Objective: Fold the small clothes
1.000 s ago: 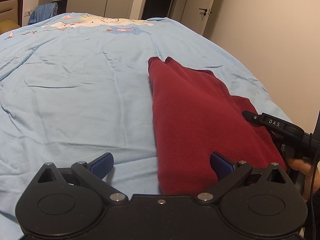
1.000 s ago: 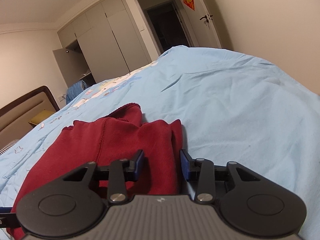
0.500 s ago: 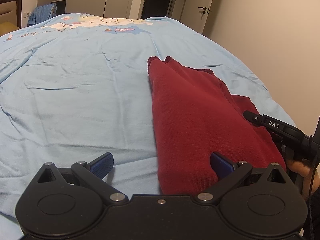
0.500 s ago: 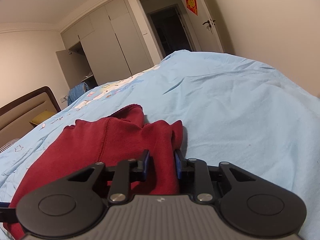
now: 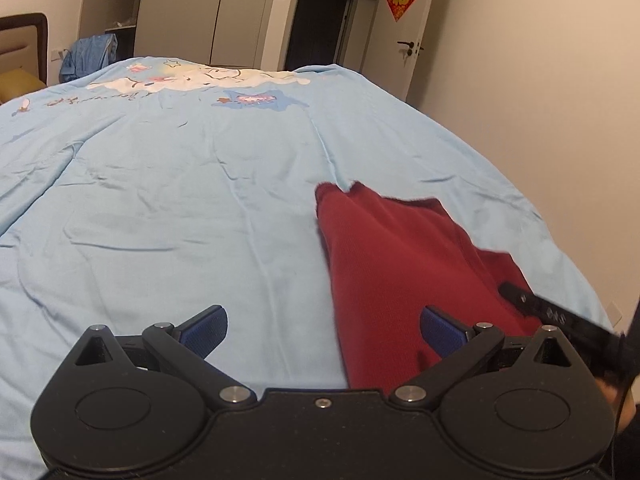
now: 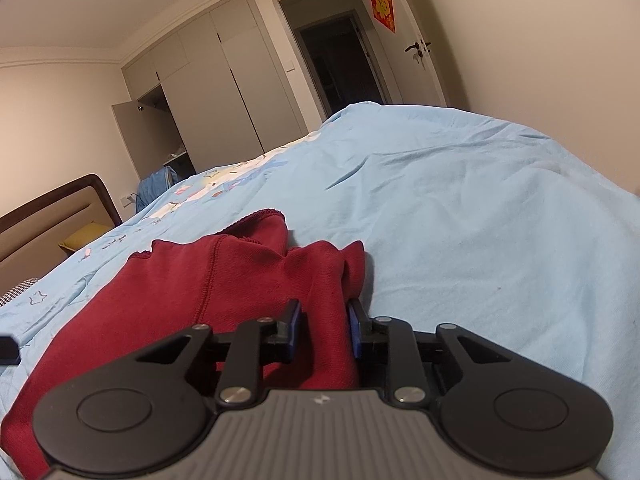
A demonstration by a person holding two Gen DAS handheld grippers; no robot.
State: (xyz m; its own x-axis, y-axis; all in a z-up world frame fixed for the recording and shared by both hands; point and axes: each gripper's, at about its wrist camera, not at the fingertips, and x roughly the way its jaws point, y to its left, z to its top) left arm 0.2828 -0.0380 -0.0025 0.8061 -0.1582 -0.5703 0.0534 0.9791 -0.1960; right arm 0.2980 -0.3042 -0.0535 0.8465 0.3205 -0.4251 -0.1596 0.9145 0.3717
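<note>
A dark red garment (image 5: 404, 268) is laid on the light blue bedcover (image 5: 168, 216), toward the bed's right edge, w/ one narrow end pointed away from the cameras. It is seen as a long, doubled-over strip, so approx. one lengthwise fold is judged done; the far end is left uneven, w/ a seam and a loose flap visible in the right wrist view.

The right gripper (image 6: 323, 326) is clamped on a raised pleat of the garment's near right edge, red fabric being pinched between the blue pads (image 6: 295, 320). The left gripper (image 5: 322, 328) is held w/ jaws wide apart, nothing gripped; its right pad is over the garment's near left part, its left pad over bare cover.

Still judged outstanding: a grip by the left, then a crosswise fold, near end to far end, and flattening. No finished, compact bundle is shown yet.
</note>
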